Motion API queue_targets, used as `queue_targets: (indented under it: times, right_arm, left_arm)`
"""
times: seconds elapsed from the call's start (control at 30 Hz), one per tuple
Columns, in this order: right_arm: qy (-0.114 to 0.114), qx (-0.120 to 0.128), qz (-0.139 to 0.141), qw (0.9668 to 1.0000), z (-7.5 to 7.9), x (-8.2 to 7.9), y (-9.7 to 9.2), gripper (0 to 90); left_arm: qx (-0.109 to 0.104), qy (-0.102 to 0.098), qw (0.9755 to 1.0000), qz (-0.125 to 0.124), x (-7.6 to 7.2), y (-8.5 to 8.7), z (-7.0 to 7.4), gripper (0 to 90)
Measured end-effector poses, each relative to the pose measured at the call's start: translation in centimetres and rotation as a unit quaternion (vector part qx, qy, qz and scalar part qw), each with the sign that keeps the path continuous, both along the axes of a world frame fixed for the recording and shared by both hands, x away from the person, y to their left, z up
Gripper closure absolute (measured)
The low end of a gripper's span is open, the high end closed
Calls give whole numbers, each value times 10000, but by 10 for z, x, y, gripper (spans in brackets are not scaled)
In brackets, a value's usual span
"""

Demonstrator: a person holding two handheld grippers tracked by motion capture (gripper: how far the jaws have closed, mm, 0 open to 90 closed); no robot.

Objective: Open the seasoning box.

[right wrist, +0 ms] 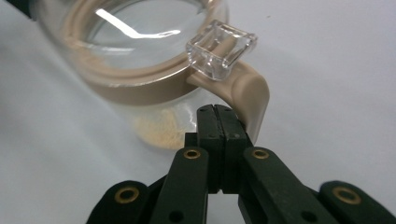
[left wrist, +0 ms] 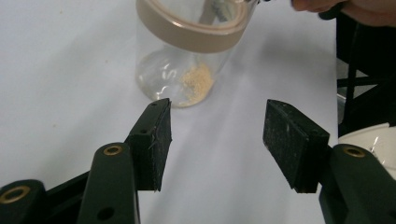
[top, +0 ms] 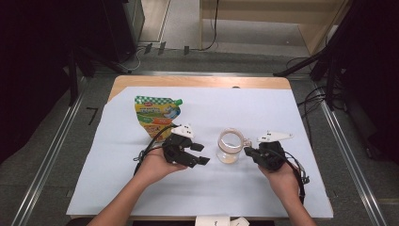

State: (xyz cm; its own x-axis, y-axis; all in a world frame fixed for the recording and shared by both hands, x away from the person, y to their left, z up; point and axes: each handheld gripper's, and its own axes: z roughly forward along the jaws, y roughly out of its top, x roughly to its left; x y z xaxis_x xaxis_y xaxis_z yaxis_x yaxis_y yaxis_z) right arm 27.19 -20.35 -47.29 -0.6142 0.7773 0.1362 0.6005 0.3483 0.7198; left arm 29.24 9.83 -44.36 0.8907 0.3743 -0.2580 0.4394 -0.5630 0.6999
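The glass jar [top: 230, 146] stands upright near the middle of the table [top: 117, 197], with a little tan powder [left wrist: 198, 80] settled at its bottom and a beige band round its open mouth. Going left to right: at about ten o'clock from the jar the green and yellow pouch [top: 157, 115] lies flat, probably the source of the powder and parked out of the way for now. My left gripper [top: 197, 154] sits at the jar's nine o'clock, its jaws apart with nothing between them, aimed at the glass wall, I judge so I can steady the body from that side. At the jar's three o'clock my right gripper [top: 251, 152] has its jaws pressed together, tips right at the beige handle [right wrist: 246, 93]; whether they touch it I cannot tell. The clear latch [right wrist: 221, 48] sits on top of that handle.
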Motion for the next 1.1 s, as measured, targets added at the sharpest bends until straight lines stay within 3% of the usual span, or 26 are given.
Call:
queue_targets:
  times: [0.2, 0.33, 0.43, 0.53, 0.6, 0.7, 0.8, 0.97, 1.1]
  right_arm:
    - [-20, 176, -153, 9997, -8, 20, -7, 900]
    - [-161, 280, -152, 9994, -11, 31, -8, 900]
    - [-382, 205, 15, 9991, -14, 38, -4, 900]
    - [-453, 53, 42, 9989, -16, 42, 0, 900]
    - [-263, 84, 29, 9996, -20, 44, 1, 900]
    - [-214, 26, 65, 9997, -24, 44, 2, 900]
    - [-156, 170, 8, 9997, -24, 43, 3, 900]
    - [58, -27, 85, 9999, -31, 44, 8, 900]
    - [38, -157, 149, 9998, -35, 42, 15, 900]
  left_arm:
    - [-66, -26, 10000, -43, 10, -16, 2, 420]
    - [-99, -68, 9999, -30, 17, -24, 1, 403]
    - [-178, -55, 9998, 33, 20, -25, -1, 394]
    - [-134, -23, 9999, 37, 22, -24, -3, 367]
    - [-150, -54, 9999, 33, 21, -22, -2, 346]
    - [-215, -70, 9997, 56, 21, -20, -1, 325]
    - [-259, -68, 9996, 80, 21, -17, -1, 291]
    - [-272, -36, 9996, 76, 21, -16, -1, 268]
    - [-279, -60, 9996, 52, 21, -16, -1, 264]
